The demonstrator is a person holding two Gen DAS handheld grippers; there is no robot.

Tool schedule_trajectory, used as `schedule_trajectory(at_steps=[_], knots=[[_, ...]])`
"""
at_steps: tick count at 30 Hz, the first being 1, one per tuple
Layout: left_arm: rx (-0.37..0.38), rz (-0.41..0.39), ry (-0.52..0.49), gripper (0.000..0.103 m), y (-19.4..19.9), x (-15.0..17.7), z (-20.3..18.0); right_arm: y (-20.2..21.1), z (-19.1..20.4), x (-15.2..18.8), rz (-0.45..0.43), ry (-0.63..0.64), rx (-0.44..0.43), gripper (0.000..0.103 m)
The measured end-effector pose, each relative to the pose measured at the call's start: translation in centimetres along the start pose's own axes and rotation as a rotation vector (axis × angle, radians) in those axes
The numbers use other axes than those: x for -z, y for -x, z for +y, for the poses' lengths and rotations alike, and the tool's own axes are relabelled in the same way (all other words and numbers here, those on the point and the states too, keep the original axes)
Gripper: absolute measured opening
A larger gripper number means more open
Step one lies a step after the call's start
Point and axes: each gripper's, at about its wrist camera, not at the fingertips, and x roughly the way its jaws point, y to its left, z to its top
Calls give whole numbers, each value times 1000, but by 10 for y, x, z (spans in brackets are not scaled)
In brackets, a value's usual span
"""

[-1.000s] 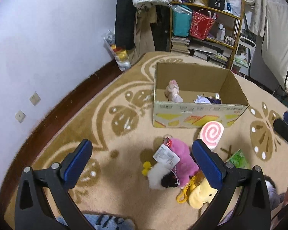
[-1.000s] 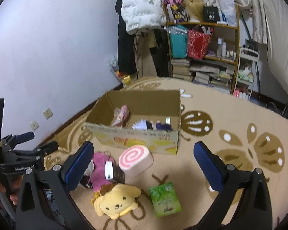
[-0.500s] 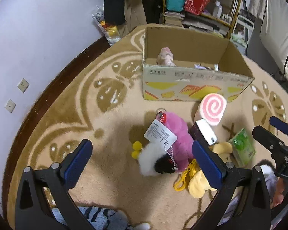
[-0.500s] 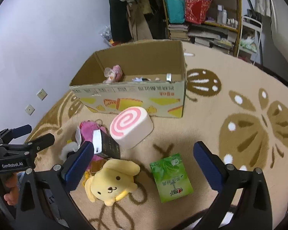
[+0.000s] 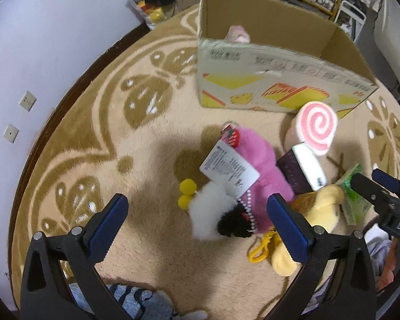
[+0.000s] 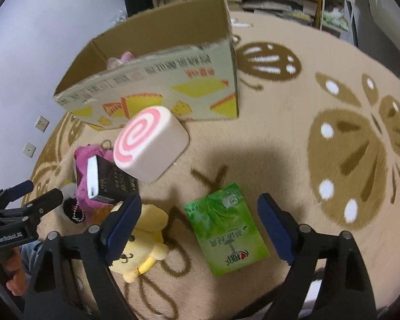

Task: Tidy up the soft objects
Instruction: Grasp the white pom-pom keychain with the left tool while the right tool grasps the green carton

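— Left view: where are you?

— My left gripper (image 5: 197,221) hangs wide and empty over the pink plush (image 5: 261,165) at centre frame; the cardboard box (image 5: 280,77) sits at the top. I judge this the reach-down step.

— Right view?

— My right gripper (image 6: 200,213) has just been narrowing, though it is wide and pressing nothing, with the green packet (image 6: 226,229) between its jaws at lower centre. Next: settle lower, then squeeze.

left hand-held gripper (image 5: 197,224): lowered toward pink plush (image 5: 261,165), jaws wide | right hand-held gripper (image 6: 200,216): lowered over green packet (image 6: 226,229), jaws just narrowed slightly, packet between, untouched
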Motion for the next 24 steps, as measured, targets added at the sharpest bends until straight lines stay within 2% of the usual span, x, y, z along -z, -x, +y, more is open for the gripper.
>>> schedule_trajectory(at_steps=[5, 10, 18, 24], knots=[[-7, 33, 17, 103, -13, -2, 5, -13, -8, 2, 60, -29, 2, 93], [-43, 32, 26, 102, -19, -4, 8, -22, -15, 3, 96, -57, 2, 90], [-26, 88, 47, 102, -33, -4, 14, -31, -28, 8, 130, -104, 17, 90], [-22, 101, 55, 103, -37, -2, 13, -33, -34, 9, 142, -120, 22, 90]])
